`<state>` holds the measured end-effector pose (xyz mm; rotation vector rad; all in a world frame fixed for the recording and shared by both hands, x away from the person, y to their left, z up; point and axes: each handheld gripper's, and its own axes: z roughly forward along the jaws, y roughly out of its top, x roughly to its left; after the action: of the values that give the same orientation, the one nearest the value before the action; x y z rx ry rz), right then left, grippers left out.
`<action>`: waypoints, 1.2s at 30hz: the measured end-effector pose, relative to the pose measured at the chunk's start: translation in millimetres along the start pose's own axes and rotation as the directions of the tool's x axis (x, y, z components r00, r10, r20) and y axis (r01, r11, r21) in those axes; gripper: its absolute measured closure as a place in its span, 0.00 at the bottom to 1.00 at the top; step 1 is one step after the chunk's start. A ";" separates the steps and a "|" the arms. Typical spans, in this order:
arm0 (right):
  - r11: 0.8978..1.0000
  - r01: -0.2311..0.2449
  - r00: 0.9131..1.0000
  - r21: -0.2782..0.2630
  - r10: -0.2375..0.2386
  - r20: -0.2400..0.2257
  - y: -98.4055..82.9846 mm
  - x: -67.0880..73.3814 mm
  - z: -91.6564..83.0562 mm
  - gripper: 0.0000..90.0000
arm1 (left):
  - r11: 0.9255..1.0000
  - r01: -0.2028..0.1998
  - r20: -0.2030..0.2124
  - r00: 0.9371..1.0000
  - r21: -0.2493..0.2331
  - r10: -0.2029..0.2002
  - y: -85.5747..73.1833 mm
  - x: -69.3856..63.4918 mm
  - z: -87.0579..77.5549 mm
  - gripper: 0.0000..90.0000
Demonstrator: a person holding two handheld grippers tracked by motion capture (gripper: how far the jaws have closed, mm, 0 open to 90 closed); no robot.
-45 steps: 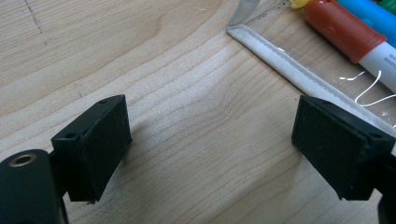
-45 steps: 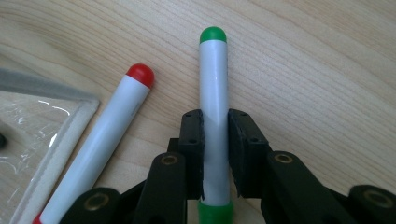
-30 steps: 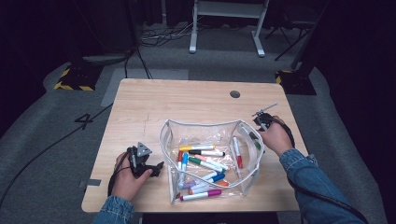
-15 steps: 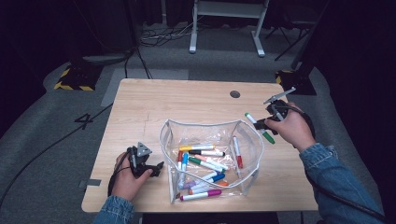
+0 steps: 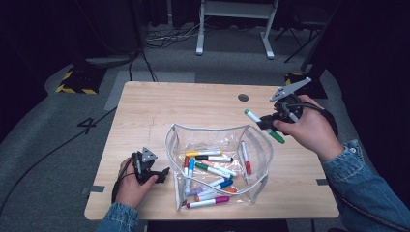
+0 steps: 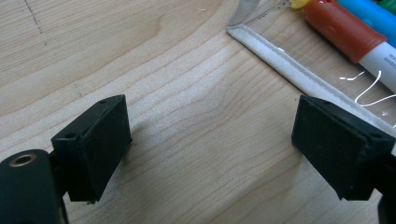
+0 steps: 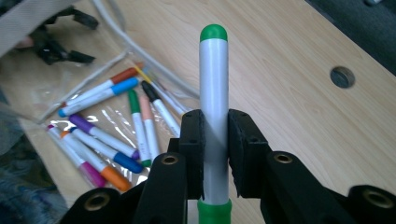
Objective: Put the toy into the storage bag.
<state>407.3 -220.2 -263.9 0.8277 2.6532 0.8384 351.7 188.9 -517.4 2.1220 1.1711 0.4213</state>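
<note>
- The right tongs pinch a green marker across its grey middle, one black pad tight on each side. The green cap sticks out past the pads.
- A second ago these tongs were low, next to the right side of the clear pouch. Now they are up in the air, near the right edge of the worktop, and the green marker has come up with them.
- So I think one marker has just been picked up. It is off the worktop and free to go somewhere new, maybe over the open pouch.
- The right hand is lifted and bent at the wrist. The green marker hangs slanted, its white end pointing toward the far left corner.
- The left tongs are spread wide with nothing but bare wood between them. They sit low on the worktop, just beside the zip edge of the pouch.
- The left hand has not moved. It rests near the front left corner, with the left tongs pointing at the pouch.
- Inside the pouch lie many more markers, red, blue, green, orange, pink and purple.
</note>
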 end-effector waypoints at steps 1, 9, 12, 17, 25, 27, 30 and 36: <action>1.000 0.022 1.000 -0.002 -0.022 -0.008 3.3 6.2 -1.1 0.86 | 1.000 -0.001 0.000 1.000 0.000 0.001 0.0 0.0 0.0 0.13; 0.988 0.153 0.984 0.008 -0.152 -0.093 23.6 53.4 5.4 0.86 | 1.000 -0.001 0.000 1.000 0.000 0.001 0.0 0.1 0.0 0.13; 0.980 0.196 0.973 0.010 -0.194 -0.129 29.7 68.2 12.9 0.86 | 1.000 -0.001 0.000 1.000 0.000 0.001 0.0 0.1 0.0 0.13; 0.968 0.247 0.954 0.035 -0.237 -0.185 35.9 89.3 29.2 0.86 | 1.000 -0.001 -0.001 1.000 0.000 0.001 0.0 0.1 -0.1 0.13; 0.944 0.312 0.927 0.105 -0.278 -0.254 33.7 111.9 67.6 0.85 | 1.000 0.000 0.000 1.000 0.000 0.000 0.0 0.0 0.0 0.13; 0.936 0.330 0.919 0.121 -0.289 -0.267 32.9 116.8 77.3 0.85 | 1.000 0.000 0.000 1.000 0.000 0.000 0.0 0.1 0.0 0.13; 0.922 0.357 0.907 0.148 -0.304 -0.292 31.0 125.6 93.6 0.85 | 1.000 0.001 0.000 1.000 0.000 -0.001 0.0 -0.1 0.0 0.13; 0.900 0.394 0.890 0.189 -0.322 -0.322 26.2 137.3 116.5 0.85 | 1.000 0.000 0.000 1.000 0.000 0.000 0.0 0.0 0.0 0.13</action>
<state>351.7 -69.8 -349.9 0.2456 3.0746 0.5674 351.7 188.9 -517.4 2.1222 1.1709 0.4217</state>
